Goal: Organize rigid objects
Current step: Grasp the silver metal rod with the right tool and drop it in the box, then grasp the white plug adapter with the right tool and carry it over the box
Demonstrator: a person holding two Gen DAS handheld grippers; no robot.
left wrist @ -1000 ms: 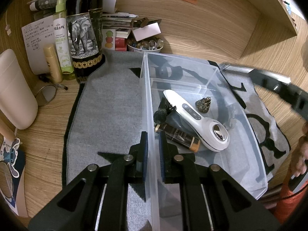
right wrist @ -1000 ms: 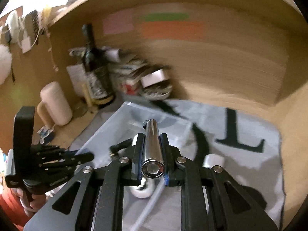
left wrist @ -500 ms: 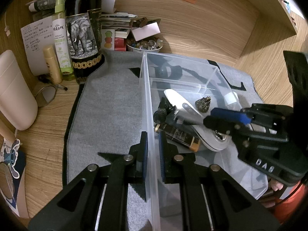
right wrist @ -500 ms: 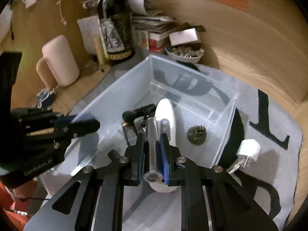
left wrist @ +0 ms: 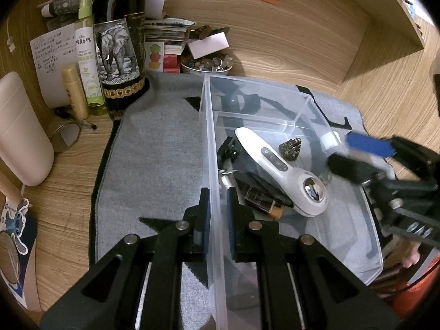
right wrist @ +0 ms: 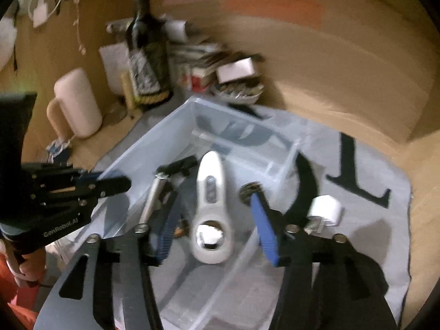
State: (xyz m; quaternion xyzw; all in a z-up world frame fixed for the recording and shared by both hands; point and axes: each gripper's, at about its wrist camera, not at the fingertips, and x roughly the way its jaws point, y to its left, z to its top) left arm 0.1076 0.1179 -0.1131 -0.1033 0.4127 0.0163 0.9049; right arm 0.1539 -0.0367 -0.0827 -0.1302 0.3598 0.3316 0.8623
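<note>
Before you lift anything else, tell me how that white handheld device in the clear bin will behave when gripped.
The white device looks like hard, glossy plastic, so it should stay stiff but may slip between the jaws. Its round head is wider than its tapered handle, so it is probably head-heavy and apt to tilt. It lies across other items in the bin, so lifting may nudge them.

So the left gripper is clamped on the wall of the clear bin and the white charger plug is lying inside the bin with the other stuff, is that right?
Not quite. The left gripper is clamped on the wall of the clear bin, but the white charger plug lies outside the bin, on the grey mat beside it. The right wrist view shows this.
</note>
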